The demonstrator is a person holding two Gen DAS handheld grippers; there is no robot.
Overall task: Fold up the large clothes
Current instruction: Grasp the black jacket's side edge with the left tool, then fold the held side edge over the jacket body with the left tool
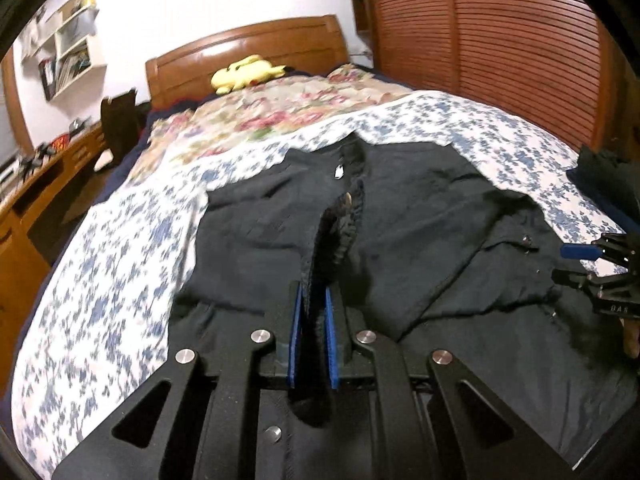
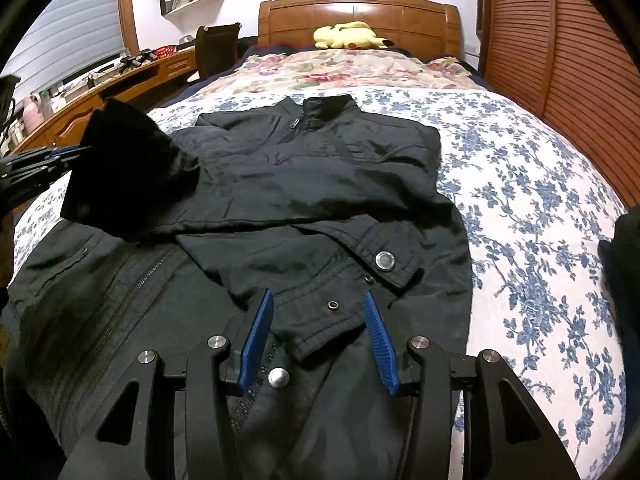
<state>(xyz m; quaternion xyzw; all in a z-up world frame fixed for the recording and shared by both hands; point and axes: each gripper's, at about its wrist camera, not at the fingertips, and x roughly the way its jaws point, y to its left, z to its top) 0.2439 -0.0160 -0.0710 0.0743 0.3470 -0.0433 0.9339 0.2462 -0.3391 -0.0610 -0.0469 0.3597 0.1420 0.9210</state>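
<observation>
A black jacket (image 2: 304, 184) lies spread on the bed, collar toward the headboard; it also shows in the left wrist view (image 1: 420, 220). My left gripper (image 1: 313, 292) is shut on a dark fuzzy-edged part of the jacket, lifted off the bed; from the right wrist view that lifted flap (image 2: 128, 172) hangs from the left gripper (image 2: 84, 149) at the left edge. My right gripper (image 2: 318, 300) is open, its blue pads either side of the sleeve cuff (image 2: 360, 276) with its snap buttons. It shows at the right edge of the left wrist view (image 1: 560, 264).
The bed has a blue-flowered white sheet (image 2: 520, 208) and a floral quilt (image 2: 340, 68) farther back. A yellow plush toy (image 2: 348, 36) lies by the wooden headboard (image 2: 360, 12). A louvered wooden wardrobe (image 2: 560, 60) stands right; a desk (image 2: 100, 92) stands left.
</observation>
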